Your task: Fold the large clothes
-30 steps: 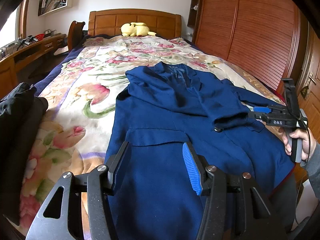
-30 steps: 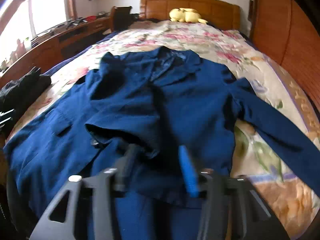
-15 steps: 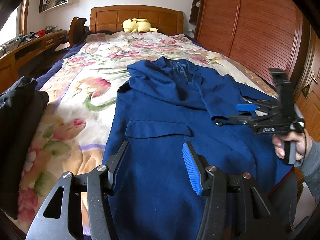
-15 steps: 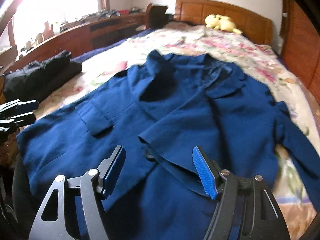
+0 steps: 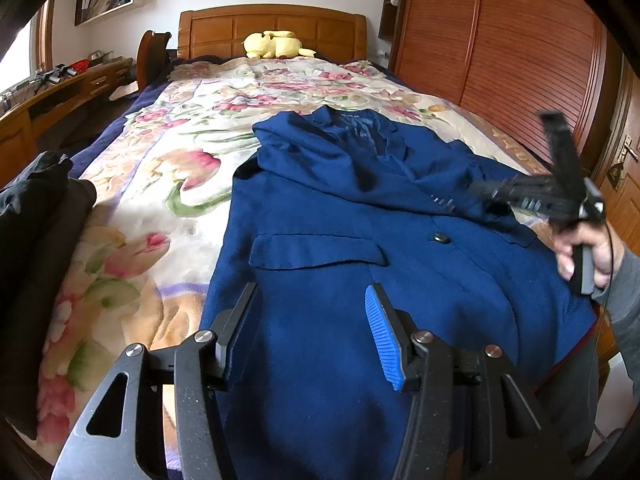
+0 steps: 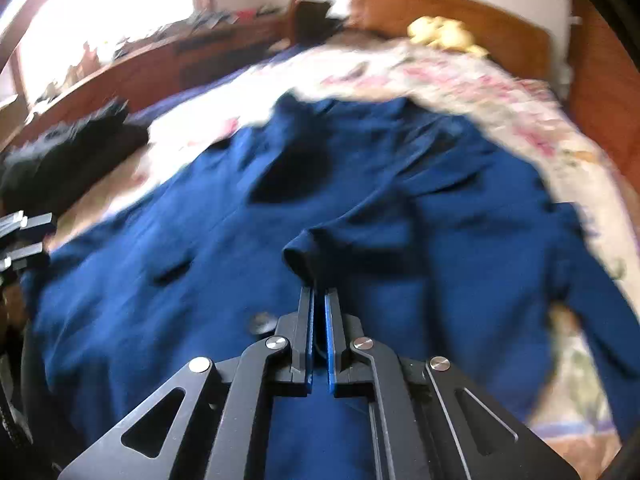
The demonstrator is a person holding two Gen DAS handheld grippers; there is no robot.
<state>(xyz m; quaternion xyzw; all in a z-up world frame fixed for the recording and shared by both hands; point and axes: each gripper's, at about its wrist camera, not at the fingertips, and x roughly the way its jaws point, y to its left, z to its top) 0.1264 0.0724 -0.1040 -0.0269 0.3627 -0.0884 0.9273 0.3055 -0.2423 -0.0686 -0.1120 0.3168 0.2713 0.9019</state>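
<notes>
A navy blue jacket (image 5: 340, 216) lies front up on the flowered bedspread (image 5: 160, 184), collar toward the headboard. One sleeve is folded across its chest. My right gripper (image 6: 318, 292) is shut on the edge of that sleeve's cuff (image 6: 300, 256); in the left wrist view it shows blurred (image 5: 478, 194) at the jacket's right side, held by a hand (image 5: 588, 248). My left gripper (image 5: 311, 292) hovers open above the jacket's hem with nothing pinched. The other sleeve (image 6: 592, 320) trails off to the right.
A pile of dark clothes (image 5: 36, 248) lies on the bed's left edge. A yellow plush toy (image 5: 276, 44) sits by the wooden headboard (image 5: 272, 24). A wooden wardrobe (image 5: 500, 52) runs along the right, a desk (image 5: 48, 100) along the left.
My right gripper's jaws went from wide apart around the cuff to shut on it. The cuff has shifted right, uncovering the jacket's button. My left gripper has kept still.
</notes>
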